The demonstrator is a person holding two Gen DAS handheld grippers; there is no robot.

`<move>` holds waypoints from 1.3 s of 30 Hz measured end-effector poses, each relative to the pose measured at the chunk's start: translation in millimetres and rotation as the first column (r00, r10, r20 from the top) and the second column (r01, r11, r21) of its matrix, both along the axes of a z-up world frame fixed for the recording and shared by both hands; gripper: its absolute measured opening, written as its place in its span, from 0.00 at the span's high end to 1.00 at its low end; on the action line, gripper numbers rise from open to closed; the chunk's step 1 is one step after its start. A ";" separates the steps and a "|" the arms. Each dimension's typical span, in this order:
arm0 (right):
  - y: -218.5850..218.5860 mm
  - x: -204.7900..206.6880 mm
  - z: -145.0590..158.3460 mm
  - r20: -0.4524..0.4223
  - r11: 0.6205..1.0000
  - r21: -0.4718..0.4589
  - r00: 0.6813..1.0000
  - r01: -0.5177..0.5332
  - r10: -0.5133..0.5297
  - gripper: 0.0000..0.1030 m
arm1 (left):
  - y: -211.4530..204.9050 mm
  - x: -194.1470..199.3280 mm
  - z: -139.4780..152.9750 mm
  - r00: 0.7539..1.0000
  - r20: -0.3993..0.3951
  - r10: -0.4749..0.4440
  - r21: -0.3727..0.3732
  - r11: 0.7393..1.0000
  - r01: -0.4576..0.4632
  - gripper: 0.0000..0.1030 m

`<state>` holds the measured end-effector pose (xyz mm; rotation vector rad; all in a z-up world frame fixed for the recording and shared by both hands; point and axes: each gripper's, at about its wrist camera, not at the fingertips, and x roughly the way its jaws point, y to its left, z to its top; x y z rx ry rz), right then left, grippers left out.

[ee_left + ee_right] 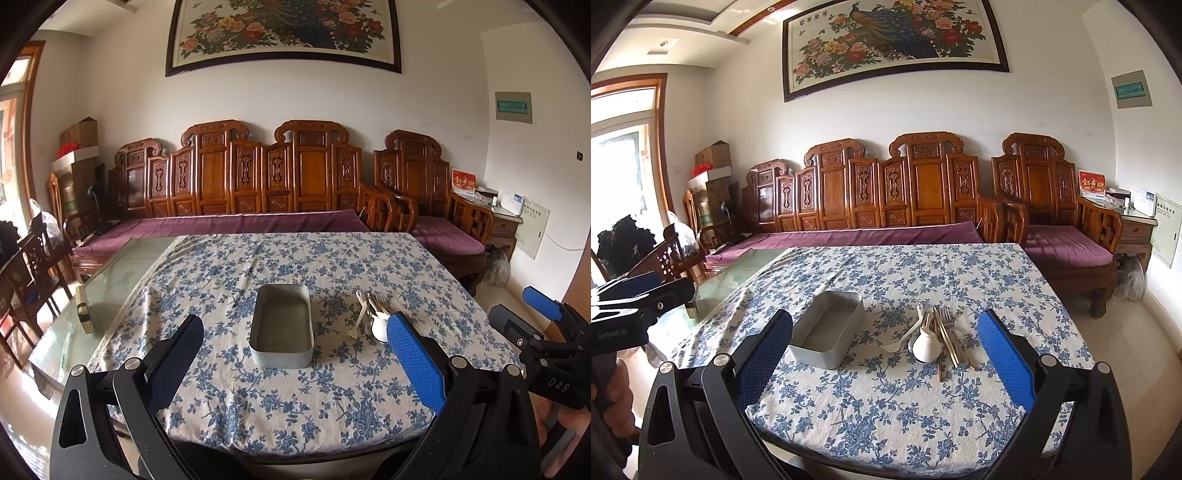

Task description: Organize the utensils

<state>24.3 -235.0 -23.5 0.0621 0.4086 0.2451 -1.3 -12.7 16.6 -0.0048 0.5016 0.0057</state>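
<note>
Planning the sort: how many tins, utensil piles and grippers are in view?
Metal tin: 1
Utensil pile: 1, pieces overlap too much to count
Grippers: 2, left gripper, right gripper
Total: 4

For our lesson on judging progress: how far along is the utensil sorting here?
Nothing looks done: the metal tin is empty. Nothing is in hand: the left gripper and the right gripper are both open. Left to do: the whole pile of utensils lies beside the tin on the tablecloth.
</note>
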 end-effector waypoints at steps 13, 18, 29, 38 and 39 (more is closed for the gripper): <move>0.9 -0.3 1.6 0.002 1.000 0.001 1.000 0.000 0.000 0.02 | 0.7 -0.7 -1.2 1.000 0.002 -0.001 0.001 1.000 0.001 0.06; 1.1 -0.3 1.9 0.001 1.000 0.000 1.000 0.000 0.000 0.02 | 0.7 -0.9 -1.5 1.000 0.003 -0.001 0.001 1.000 0.001 0.06; 0.6 -0.8 2.6 0.002 1.000 0.001 1.000 0.000 0.000 0.02 | 0.7 -1.1 -1.8 1.000 0.004 -0.001 0.000 1.000 0.001 0.06; -1.9 -0.1 1.9 0.003 1.000 0.001 1.000 0.000 0.000 0.03 | -6.7 0.9 1.4 1.000 0.002 -0.007 -0.001 1.000 0.007 0.06; -2.4 0.1 1.5 0.002 1.000 0.002 1.000 -0.001 0.001 0.02 | -8.4 1.1 2.2 1.000 0.000 -0.007 -0.001 1.000 0.007 0.06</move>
